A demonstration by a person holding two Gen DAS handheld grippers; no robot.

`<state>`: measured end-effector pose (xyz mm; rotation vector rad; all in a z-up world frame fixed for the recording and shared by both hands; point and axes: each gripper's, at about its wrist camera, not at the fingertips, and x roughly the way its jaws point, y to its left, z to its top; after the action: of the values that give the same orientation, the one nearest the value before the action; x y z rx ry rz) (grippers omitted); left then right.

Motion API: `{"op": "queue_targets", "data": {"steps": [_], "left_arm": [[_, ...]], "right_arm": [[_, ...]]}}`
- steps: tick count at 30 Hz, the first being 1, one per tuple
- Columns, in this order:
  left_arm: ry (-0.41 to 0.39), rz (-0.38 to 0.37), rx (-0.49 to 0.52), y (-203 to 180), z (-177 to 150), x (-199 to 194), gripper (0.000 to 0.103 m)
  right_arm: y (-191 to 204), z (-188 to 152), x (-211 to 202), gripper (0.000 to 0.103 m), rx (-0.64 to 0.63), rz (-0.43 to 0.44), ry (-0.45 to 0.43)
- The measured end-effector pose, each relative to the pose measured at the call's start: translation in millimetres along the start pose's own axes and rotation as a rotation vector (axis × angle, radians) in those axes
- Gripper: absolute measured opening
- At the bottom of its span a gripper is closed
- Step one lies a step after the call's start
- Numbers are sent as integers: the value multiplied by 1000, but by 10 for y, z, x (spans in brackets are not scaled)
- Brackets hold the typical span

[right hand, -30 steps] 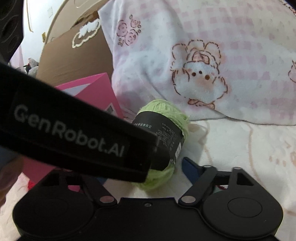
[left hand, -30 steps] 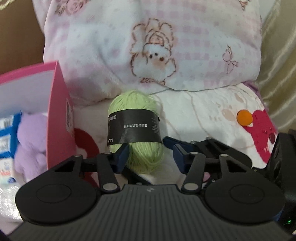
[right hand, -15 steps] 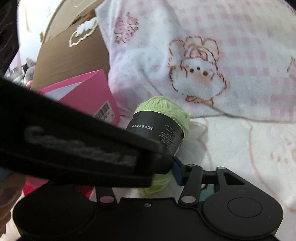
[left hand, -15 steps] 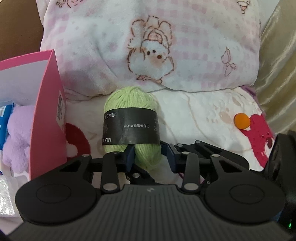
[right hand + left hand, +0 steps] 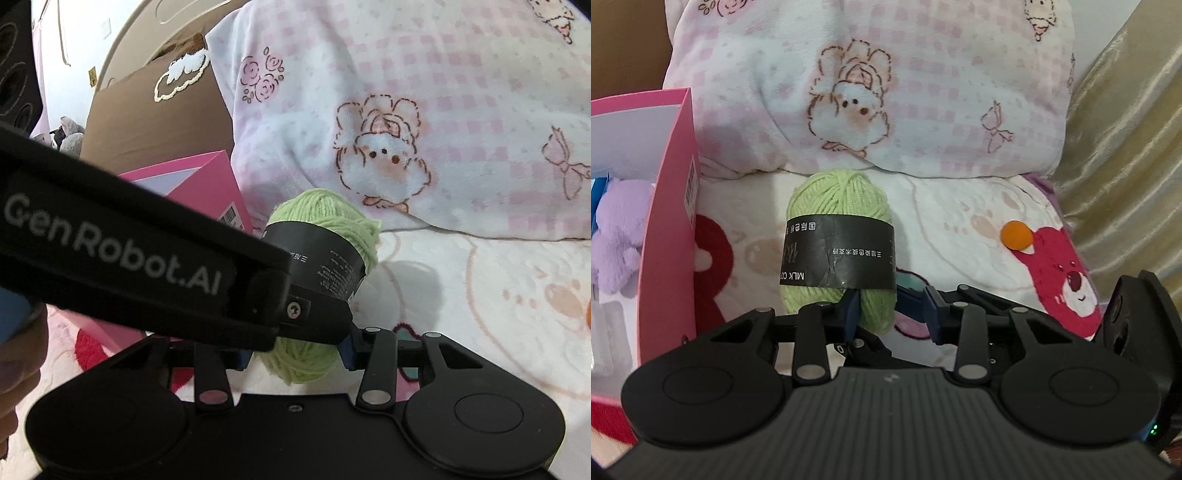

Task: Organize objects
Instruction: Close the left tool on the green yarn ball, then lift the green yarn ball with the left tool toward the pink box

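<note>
Left wrist view: my left gripper [image 5: 892, 308] pinches the lower end of the green yarn skein [image 5: 839, 246] between its blue pads, the skein upright above the cartoon blanket [image 5: 964, 214]. My right gripper [image 5: 299, 356] straddles the same skein; I cannot tell whether it grips. I judge a steady, firm carry over the wall of the pink box [image 5: 670, 236] on my left best, clear of the purple plush [image 5: 617, 243].

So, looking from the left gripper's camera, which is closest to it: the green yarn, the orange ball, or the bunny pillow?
1. Green yarn: between the left gripper fingers, toward the left one.
2. Orange ball: farther off to the right, on the blanket.
3. Bunny pillow: farthest, behind the yarn.
</note>
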<state>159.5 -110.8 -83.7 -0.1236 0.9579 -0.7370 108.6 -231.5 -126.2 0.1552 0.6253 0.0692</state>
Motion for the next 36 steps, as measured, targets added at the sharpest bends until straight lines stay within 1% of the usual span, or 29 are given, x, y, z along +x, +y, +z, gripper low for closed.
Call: {"op": "queue_targets", "data": {"steps": [5,6,7,8,9,12,18,21,24,26,31,36], "left_arm": [[20,-16,-1,-75,-60,-102,35],[31,-10,2,-90,-78,-113,35],[47,4,5,-101,-100,-117,35],[62,26,-10,-101,-132,-131,34],[68,36,-35,-88,-165,-159,34],[66,42,-53,-52,-261,-258,34],[81,19,-73,-18,-396,-435,34],[90,1,-106,-5,-445,-507,34],[91,-7,-98,-24,-494,-616,34],[93,-21,-101,-28,-525,-693,34],[103,-53,-98,-55,-625,-882,34],[96,-66,-84,-79,-756,-1085,34]], "right_arm": [[46,-23,-171,49,29,-6,26],[46,-23,-171,49,29,-6,26],[109,-62,-181,49,45,-8,54],[146,-84,-184,49,50,-2,64],[176,-107,-199,49,59,2,63],[237,-150,-248,49,80,23,70],[362,-209,-407,49,113,27,84],[424,-248,-527,49,117,12,88],[471,-232,-552,49,116,12,87],[547,-255,-687,49,121,8,83],[635,-309,-832,49,130,4,79],[860,-353,-1039,49,100,-13,86]]}}
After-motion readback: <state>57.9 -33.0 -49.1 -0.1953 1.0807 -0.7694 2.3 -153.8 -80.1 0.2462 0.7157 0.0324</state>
